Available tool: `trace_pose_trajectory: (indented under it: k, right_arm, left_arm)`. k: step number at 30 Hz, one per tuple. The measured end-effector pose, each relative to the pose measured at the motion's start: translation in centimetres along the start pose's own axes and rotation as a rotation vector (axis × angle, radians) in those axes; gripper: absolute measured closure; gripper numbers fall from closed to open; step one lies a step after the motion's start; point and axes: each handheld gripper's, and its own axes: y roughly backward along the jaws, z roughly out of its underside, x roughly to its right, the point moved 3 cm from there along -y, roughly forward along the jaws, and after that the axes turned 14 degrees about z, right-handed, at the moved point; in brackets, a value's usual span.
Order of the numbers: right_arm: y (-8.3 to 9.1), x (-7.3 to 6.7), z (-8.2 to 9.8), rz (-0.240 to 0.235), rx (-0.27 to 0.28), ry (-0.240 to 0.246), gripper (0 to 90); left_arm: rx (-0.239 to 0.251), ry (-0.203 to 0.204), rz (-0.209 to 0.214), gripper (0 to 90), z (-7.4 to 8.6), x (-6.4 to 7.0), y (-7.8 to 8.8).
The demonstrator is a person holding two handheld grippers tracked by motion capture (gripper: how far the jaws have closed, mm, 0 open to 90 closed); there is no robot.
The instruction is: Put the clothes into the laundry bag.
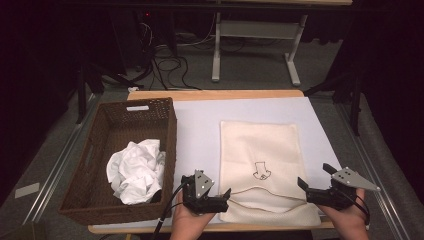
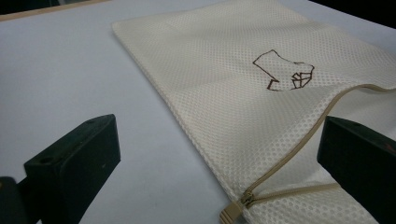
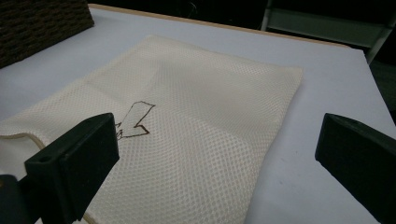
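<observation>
A cream mesh bag [image 1: 257,145] lies flat on the white table cover [image 1: 200,125], a brown line drawing [image 1: 261,171] on its upper face. Its zipper [image 2: 289,149] runs along the near end and stands partly unzipped, with the pull [image 2: 231,214] at the near left corner. My left gripper [image 1: 206,185] hovers open at that corner, and the bag's edge [image 2: 224,70] lies between its jaws [image 2: 217,140] without touching them. At the bag's near right corner my right gripper [image 1: 314,175] is open too, looking across the bag [image 3: 196,102] between its wide jaws [image 3: 217,140].
A brown wicker basket [image 1: 167,130] stands on the left of the table and holds a crumpled white cloth [image 1: 136,170]; its corner [image 3: 37,23] shows in the right gripper view. Beyond the table are a desk frame [image 1: 216,55] and cables on the floor.
</observation>
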Motion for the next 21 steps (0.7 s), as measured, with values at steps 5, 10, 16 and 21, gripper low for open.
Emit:
trace_pose_trajectory:
  k: [5,10,16,21]
  right_arm:
    - [0.1,0.1,0.0,0.001,0.001,-0.002,0.2]
    - [-0.1,0.2,0.1,0.003,0.001,-0.004,0.2]
    - [-0.2,0.2,0.3,-0.006,-0.007,-0.006,0.3]
    - [-0.4,0.0,0.4,-0.010,-0.011,0.001,0.3]
  left_arm:
    - [0.003,0.006,0.000,0.1,0.0,0.0,0.1]
    - [-0.003,0.014,0.013,0.6,0.2,-0.1,0.1]
    - [-0.030,0.050,0.050,5.7,0.8,-0.1,-0.3]
    - [-0.067,0.074,0.072,17.0,1.5,0.0,-0.8]
